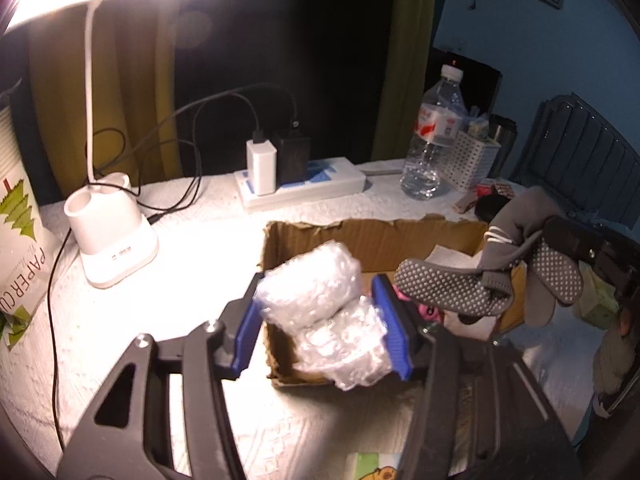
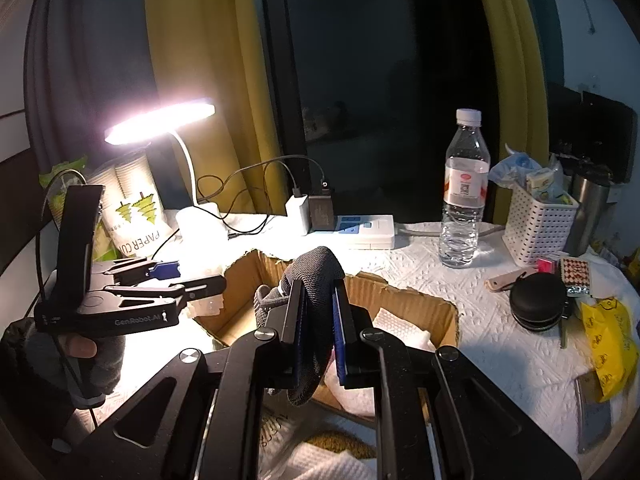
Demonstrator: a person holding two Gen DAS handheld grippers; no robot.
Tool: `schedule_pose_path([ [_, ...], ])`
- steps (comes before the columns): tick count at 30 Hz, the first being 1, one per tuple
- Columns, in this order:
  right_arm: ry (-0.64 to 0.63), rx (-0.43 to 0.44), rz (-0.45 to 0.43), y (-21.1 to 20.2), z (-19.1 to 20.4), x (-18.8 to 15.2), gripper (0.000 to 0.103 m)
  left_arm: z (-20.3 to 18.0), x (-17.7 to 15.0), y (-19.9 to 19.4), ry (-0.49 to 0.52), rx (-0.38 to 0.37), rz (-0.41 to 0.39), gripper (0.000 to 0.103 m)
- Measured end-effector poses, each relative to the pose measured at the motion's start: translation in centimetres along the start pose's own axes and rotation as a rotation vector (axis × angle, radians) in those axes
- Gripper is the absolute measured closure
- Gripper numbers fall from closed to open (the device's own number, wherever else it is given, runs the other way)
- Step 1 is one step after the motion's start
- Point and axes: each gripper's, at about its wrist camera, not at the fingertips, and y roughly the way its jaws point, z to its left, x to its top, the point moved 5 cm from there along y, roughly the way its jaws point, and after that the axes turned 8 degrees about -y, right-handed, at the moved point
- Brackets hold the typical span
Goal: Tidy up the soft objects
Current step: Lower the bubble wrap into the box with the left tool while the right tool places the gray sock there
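A: Right, both grippers are over the cardboard box (image 1: 372,236) at once. The left gripper (image 1: 320,320) has the bubble wrap roll (image 1: 324,312) between its blue pads, hanging above the box's near-left corner, by the lamp (image 1: 112,248).

B: Clamped, or letting go?

A: Hard to call. The left pad looks just clear of the plastic and the right one sits against it, so I'd say the jaws stand apart with the roll resting loosely between them. Call it the release step for that one.

B: And the other hand?

A: The right gripper (image 2: 318,332) is squeezed tight on a grey sock (image 2: 316,272); the knit bulges out above the pads and droops below them. From the left camera you can see the grey sock's dotted sole dangling over the right half of the box, above something pink I can't identify.

B: So what's already in there?

A: White padded sheets at the far right of the box floor, as far as I can tell. The rest is shadowed.

B: Next move?

A: My judgement: let the roll fall clear into the near-left corner, then draw the left gripper back without snagging the torn rim. Then the right one wants lowering a touch before it opens, otherwise that limp sock may drape over the wall. The water bottle (image 2: 464,196) and white basket (image 2: 536,228) sit well beyond, out of harm's way.
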Motion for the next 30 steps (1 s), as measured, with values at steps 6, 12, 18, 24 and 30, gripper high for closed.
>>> schedule_pose_path([
  [6,0.001,0.024,0.028,2.2,0.5,-0.2,0.089,0.5,0.1,0.5,-0.020,-0.019,0.004,0.027],
  [12,0.012,0.078,0.057,4.8,2.0,-0.8,0.089,1.2,-0.1,0.1,-0.032,-0.024,0.000,0.026],
  [18,0.043,0.080,0.167,8.0,2.2,-2.9,0.089,2.0,-0.2,-1.0,-0.050,-0.016,-0.011,0.026],
  [24,0.042,0.057,0.222,8.2,2.6,-4.1,0.056,2.3,-0.9,-1.9,-0.055,-0.010,-0.007,0.026],
  [30,0.052,0.024,0.199,6.3,2.3,-4.0,0.046,1.6,-1.6,-3.2,-0.044,-0.027,-0.020,0.025],
])
